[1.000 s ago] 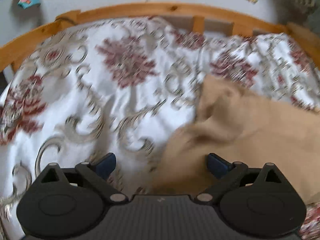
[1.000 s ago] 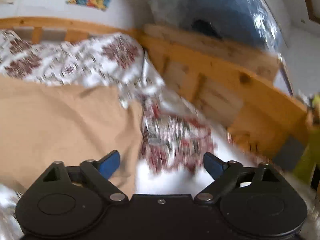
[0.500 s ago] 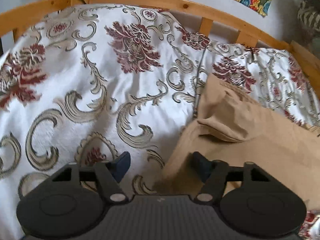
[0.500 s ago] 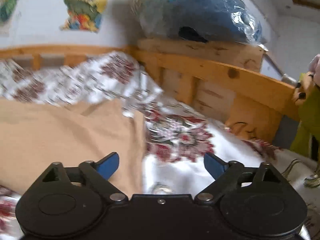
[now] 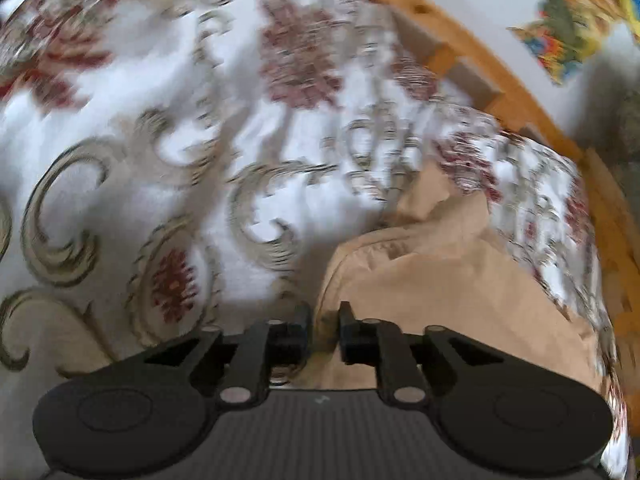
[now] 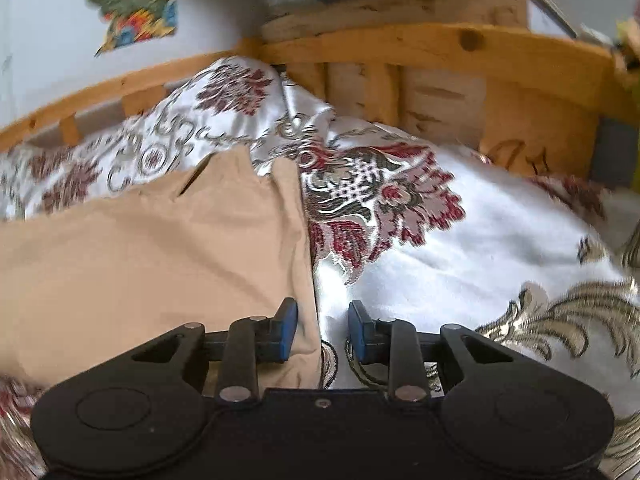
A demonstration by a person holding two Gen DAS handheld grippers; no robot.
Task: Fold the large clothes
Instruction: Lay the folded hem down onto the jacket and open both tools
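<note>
The tan cloth [image 5: 452,276] lies on the flowery bedspread [image 5: 160,128] of the bed. The left gripper [image 5: 324,320] has its jaws pinched on the cloth's near corner, though the picture is blurry. The right gripper [image 6: 322,332] has its jaws partly apart, with the cloth's [image 6: 160,248] edge between them, not yet squeezed.
</note>
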